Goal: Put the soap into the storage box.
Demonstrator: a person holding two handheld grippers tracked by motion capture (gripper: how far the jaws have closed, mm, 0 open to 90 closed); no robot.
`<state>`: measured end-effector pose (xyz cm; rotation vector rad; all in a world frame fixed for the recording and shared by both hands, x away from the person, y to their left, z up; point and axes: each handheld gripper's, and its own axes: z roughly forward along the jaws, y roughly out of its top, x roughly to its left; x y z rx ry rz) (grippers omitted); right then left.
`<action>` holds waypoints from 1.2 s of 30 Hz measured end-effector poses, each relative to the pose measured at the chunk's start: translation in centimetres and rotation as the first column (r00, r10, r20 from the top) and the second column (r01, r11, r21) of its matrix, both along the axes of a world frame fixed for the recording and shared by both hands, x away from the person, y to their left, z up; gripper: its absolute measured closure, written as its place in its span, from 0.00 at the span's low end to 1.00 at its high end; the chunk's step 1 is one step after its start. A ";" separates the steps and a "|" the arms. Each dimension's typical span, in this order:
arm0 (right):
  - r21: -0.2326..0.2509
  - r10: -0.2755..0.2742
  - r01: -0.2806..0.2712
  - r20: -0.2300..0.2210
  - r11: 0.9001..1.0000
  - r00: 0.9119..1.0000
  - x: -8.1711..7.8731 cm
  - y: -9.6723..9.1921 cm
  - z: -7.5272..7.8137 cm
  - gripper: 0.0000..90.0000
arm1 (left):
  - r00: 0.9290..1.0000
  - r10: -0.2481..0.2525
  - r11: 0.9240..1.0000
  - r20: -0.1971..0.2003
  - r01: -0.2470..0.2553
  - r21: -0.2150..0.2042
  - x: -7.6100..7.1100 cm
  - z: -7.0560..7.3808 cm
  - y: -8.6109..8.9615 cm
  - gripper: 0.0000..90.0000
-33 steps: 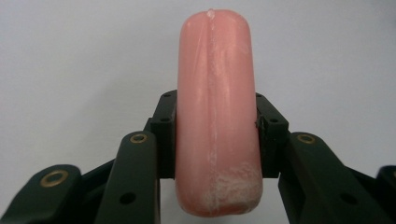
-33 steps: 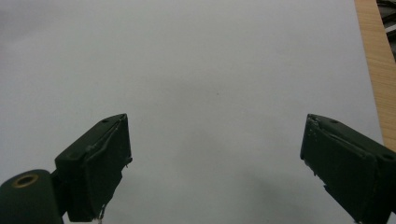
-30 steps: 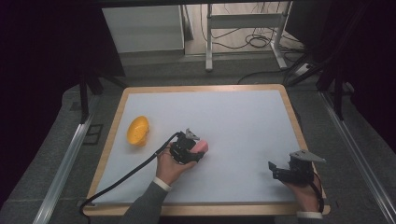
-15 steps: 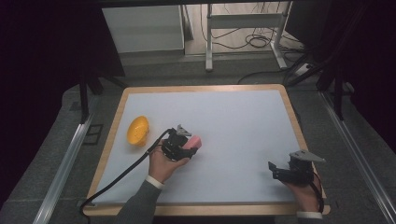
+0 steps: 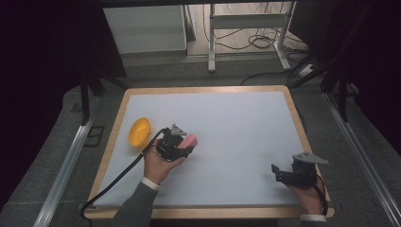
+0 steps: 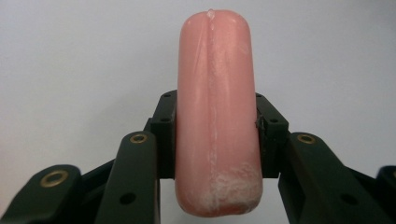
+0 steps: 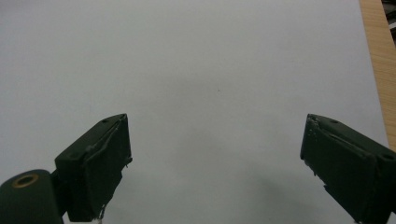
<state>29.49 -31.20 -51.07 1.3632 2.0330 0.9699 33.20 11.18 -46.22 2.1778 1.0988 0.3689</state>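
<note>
The left gripper (image 5: 182, 144) sits left of the table's (image 5: 236, 118) centre, toward 9 o'clock in the high view, with its jaws clenched on a pink sausage (image 6: 217, 116). In the left gripper view the pink sausage stands lengthwise between the two black jaws, which press its flanks at about mid-length; its rounded far end reaches well past the jaw tips toward 12 o'clock, and its near end, scuffed whitish, hangs toward 6 o'clock. A yellow bowl (image 5: 139, 131) lies near the left gripper, at its 9 o'clock. The right gripper (image 7: 215, 163) rests at the table's 4 o'clock corner, jaws released and spread wide over bare white surface.
</note>
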 end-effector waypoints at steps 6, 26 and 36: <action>-0.001 -0.004 0.004 -0.002 1.000 1.000 0.0 0.0 0.0 0.09 | 1.000 0.020 1.000 0.009 -0.020 -0.003 0.0 0.2 1.0 0.67; -0.005 -0.007 0.007 -0.009 1.000 1.000 0.0 0.0 -0.1 0.09 | 0.997 0.070 0.997 0.016 -0.070 -0.024 0.2 0.6 3.3 0.67; -0.006 -0.008 0.008 -0.010 1.000 1.000 0.1 0.0 -0.2 0.09 | 0.995 0.100 0.995 0.028 -0.099 -0.029 0.4 1.0 4.5 0.67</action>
